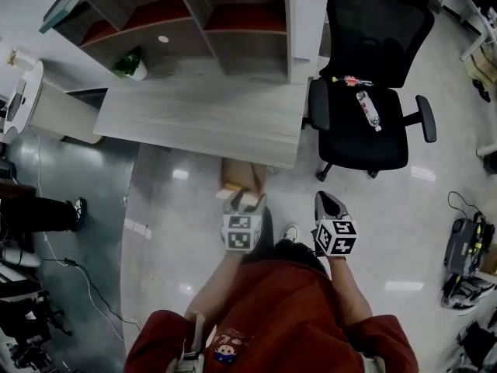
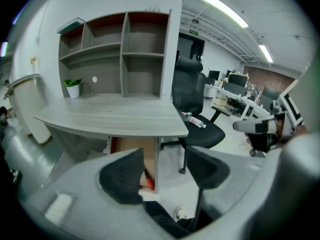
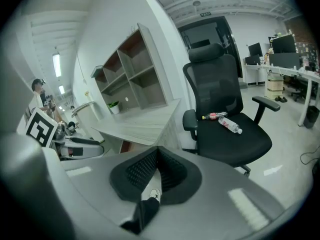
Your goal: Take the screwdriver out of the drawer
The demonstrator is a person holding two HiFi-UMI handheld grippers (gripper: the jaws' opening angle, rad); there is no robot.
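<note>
Under the grey desk (image 1: 202, 119) a wooden drawer (image 1: 242, 179) stands pulled out. In the left gripper view a red handle, seemingly the screwdriver (image 2: 149, 182), lies in the drawer (image 2: 134, 151), partly hidden by the left pad; the head view does not show it. My left gripper (image 1: 244, 202) hovers just in front of the drawer, open and holding nothing (image 2: 165, 165). My right gripper (image 1: 328, 200) hangs to the right of the drawer, over the floor, its pads pressed together with nothing between them (image 3: 157, 160).
A black office chair (image 1: 365, 92) stands right of the desk with a clear bottle (image 1: 370, 109) and a red-labelled bottle (image 1: 351, 81) on its seat. A shelf unit (image 1: 194, 18) and a small plant (image 1: 128, 64) sit at the desk's back. Cables and gear lie on the floor at far right (image 1: 466, 255).
</note>
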